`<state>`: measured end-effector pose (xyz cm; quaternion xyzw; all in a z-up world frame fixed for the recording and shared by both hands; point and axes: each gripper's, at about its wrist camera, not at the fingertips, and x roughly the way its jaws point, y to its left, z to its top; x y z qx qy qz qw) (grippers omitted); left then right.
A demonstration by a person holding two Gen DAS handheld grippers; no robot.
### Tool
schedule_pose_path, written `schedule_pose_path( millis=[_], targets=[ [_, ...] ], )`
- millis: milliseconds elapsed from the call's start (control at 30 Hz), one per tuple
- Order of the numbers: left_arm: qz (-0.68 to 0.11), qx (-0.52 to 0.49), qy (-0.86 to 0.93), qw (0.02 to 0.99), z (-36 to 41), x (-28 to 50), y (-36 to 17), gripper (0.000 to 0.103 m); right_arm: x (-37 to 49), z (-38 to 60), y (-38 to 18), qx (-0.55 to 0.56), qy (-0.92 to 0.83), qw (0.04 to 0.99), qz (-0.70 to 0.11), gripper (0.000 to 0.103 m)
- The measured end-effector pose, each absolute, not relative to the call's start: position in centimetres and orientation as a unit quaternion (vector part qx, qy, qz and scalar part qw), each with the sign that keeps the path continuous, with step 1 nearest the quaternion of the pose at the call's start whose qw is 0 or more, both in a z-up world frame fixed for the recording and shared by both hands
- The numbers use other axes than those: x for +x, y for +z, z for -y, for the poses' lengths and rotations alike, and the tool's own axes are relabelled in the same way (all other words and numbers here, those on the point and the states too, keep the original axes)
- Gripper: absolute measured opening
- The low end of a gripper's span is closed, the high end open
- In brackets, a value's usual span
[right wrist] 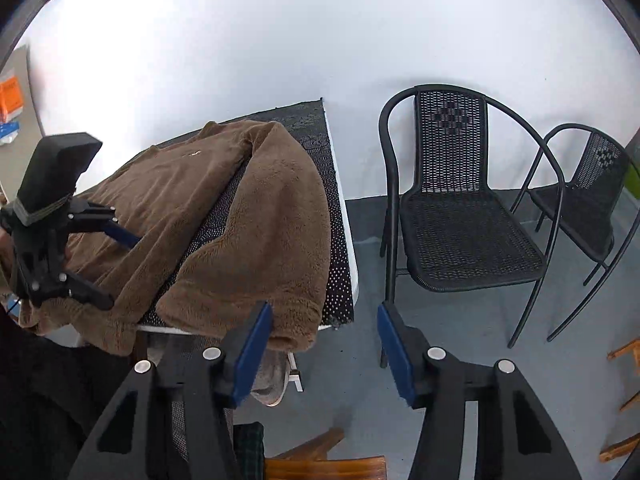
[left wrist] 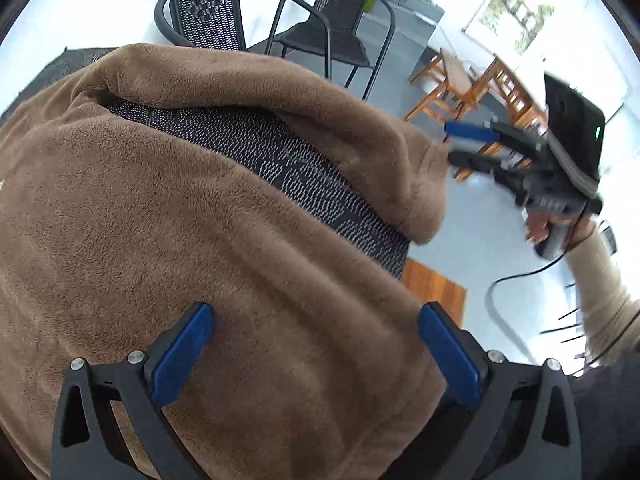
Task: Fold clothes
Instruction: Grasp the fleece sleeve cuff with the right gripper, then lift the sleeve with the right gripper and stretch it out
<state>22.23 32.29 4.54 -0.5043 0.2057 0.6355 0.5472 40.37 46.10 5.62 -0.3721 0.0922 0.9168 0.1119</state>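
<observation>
Plain white wall [right wrist: 248,40] behind; grey floor [right wrist: 460,320] below; two black woven metal chairs [right wrist: 460,216] side by side near the table [right wrist: 340,208] — dark dotted cover; wooden chairs [left wrist: 460,84] farther off; bright window [left wrist: 516,4] — greenery outside.

Both black grippers [right wrist: 324,350] are showing blue finger pads [right wrist: 252,354] and silver screws; a cream ribbed sleeve [left wrist: 596,280] is covering one arm.

Plain white-walled room, black metal chairs [right wrist: 460,208], wooden chairs [left wrist: 452,88], grey floor [right wrist: 440,328]
</observation>
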Motion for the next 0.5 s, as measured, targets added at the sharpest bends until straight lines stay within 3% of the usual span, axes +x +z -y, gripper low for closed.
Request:
schedule_pose_path(
  millis=[233, 433, 500],
  targets=[
    [-0.16, -0.505, 0.651, 0.543, -32.2, 19.8, 6.2, 0.103, 40.5, -44.5, 4.7, -0.405, 0.909, 0.091, -0.036, 0.055],
    [-0.148, -0.497, 0.667, 0.535, -30.6, 18.9, 7.2, 0.103, 37.6, -43.1, 3.4, -0.429, 0.9, 0.077, -0.004, 0.036],
    [-0.144, -0.497, 0.672, 0.53, -30.6, 18.3, 7.1, 0.103, 37.3, -43.1, 3.5, -0.429, 0.9, 0.079, -0.005, 0.036]
  ],
)
